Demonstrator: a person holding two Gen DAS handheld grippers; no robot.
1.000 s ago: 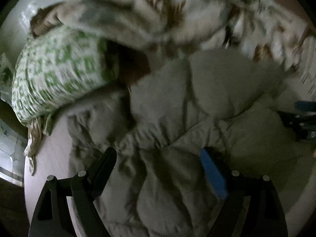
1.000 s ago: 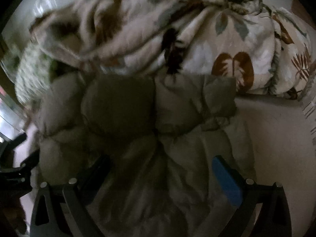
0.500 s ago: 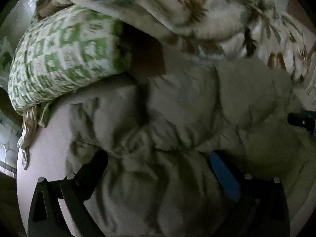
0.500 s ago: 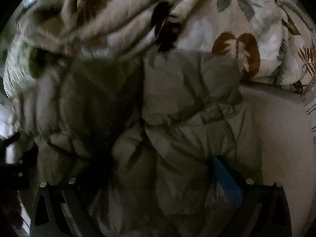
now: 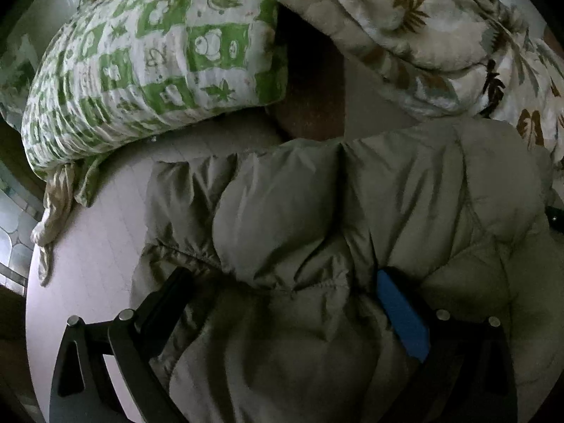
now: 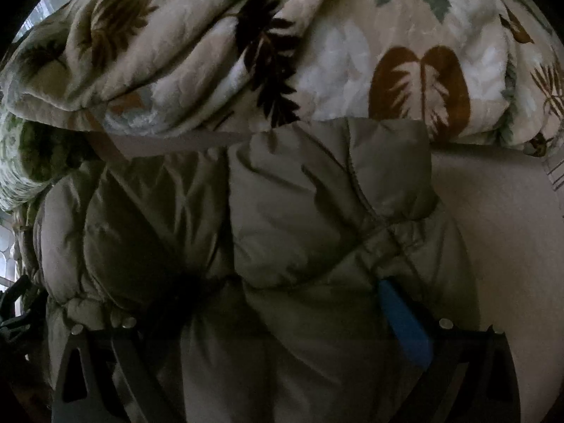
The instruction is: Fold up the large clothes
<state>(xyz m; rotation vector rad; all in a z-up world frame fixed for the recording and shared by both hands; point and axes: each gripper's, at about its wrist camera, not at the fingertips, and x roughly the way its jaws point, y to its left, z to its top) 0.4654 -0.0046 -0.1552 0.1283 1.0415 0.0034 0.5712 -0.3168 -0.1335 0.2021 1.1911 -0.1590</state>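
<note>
A puffy grey-olive quilted jacket (image 5: 317, 218) lies bunched on a pale bed sheet (image 5: 88, 253); it also fills the right wrist view (image 6: 299, 218). My left gripper (image 5: 282, 292) is wide open, its fingers pressed down into the jacket's folds near an elastic seam. My right gripper (image 6: 282, 299) is also wide open and sunk in the jacket; its left finger is mostly hidden in dark folds. The blue pad (image 6: 405, 320) of its right finger shows. Neither grips the cloth.
A green-and-white patterned pillow (image 5: 151, 70) lies at the far left. A leaf-print cream blanket (image 6: 317, 42) is heaped behind the jacket, also in the left wrist view (image 5: 440, 28). Bare sheet (image 6: 511, 229) lies to the jacket's right. The bed edge runs along the left.
Both grippers have pushed forward and down over the jacket, toward the pillow and blanket. The jacket's upper part has rolled over away from me, into a thicker bundle.
</note>
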